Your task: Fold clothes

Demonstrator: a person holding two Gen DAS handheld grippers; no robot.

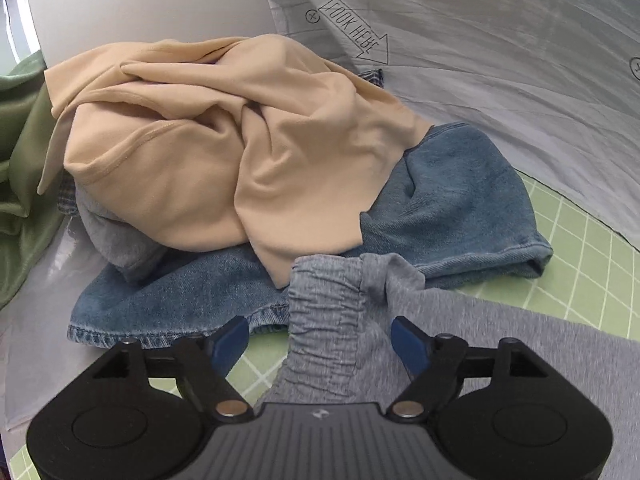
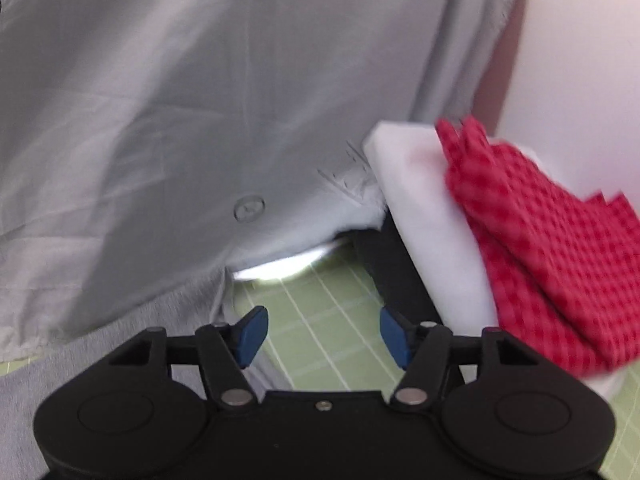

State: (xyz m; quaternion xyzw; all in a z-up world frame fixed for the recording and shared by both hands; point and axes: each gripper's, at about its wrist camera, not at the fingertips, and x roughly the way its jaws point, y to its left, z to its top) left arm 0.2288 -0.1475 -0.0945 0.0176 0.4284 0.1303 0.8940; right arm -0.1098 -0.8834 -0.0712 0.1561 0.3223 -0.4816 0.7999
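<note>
Left to right, I logged: green cloth (image 1: pixel 20 152); beige top (image 1: pixel 208 140) heaped on denim (image 1: pixel 460 208); grey garment (image 1: pixel 332 320), its gathered waistband edge lying loose between my spread left tongs (image 1: pixel 318 340). Right tongs (image 2: pixel 324 336) stood apart, empty, over bare green mat (image 2: pixel 320 300); red checked cloth (image 2: pixel 560 248) beside.

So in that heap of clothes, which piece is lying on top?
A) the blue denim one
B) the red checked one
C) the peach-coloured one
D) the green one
C: the peach-coloured garment is draped over the blue denim, while the green cloth lies off to the side of the heap.
</note>
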